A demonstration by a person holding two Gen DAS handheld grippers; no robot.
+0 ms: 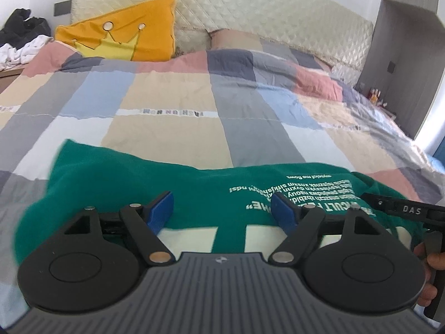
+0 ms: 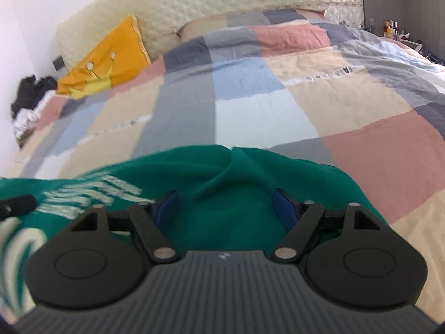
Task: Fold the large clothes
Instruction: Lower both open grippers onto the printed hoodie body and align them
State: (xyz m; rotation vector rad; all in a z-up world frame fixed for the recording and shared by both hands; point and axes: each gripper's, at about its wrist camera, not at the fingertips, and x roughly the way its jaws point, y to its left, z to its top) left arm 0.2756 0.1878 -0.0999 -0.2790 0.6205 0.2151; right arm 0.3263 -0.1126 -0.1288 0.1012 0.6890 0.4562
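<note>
A green sweatshirt (image 1: 125, 172) with white print (image 1: 292, 189) lies spread on the near part of the bed. My left gripper (image 1: 221, 199) hovers over it, open, blue pads (image 1: 162, 208) far apart, with only flat fabric under the gap. At the right edge of the left wrist view are a black finger of the other gripper (image 1: 403, 210) and a person's hand (image 1: 434, 261). In the right wrist view my right gripper (image 2: 225, 194) is open too, over the sweatshirt (image 2: 250, 167), where a raised crease runs up between the jaws. Nothing is pinched.
A patchwork duvet (image 1: 172, 103) covers the bed up to a quilted cream headboard (image 1: 250, 14). A yellow crown pillow (image 1: 122, 39) leans at the back left. Loose dark and white clothes (image 1: 22, 36) are piled beyond the left edge. Small bottles (image 2: 390, 29) stand at the far right.
</note>
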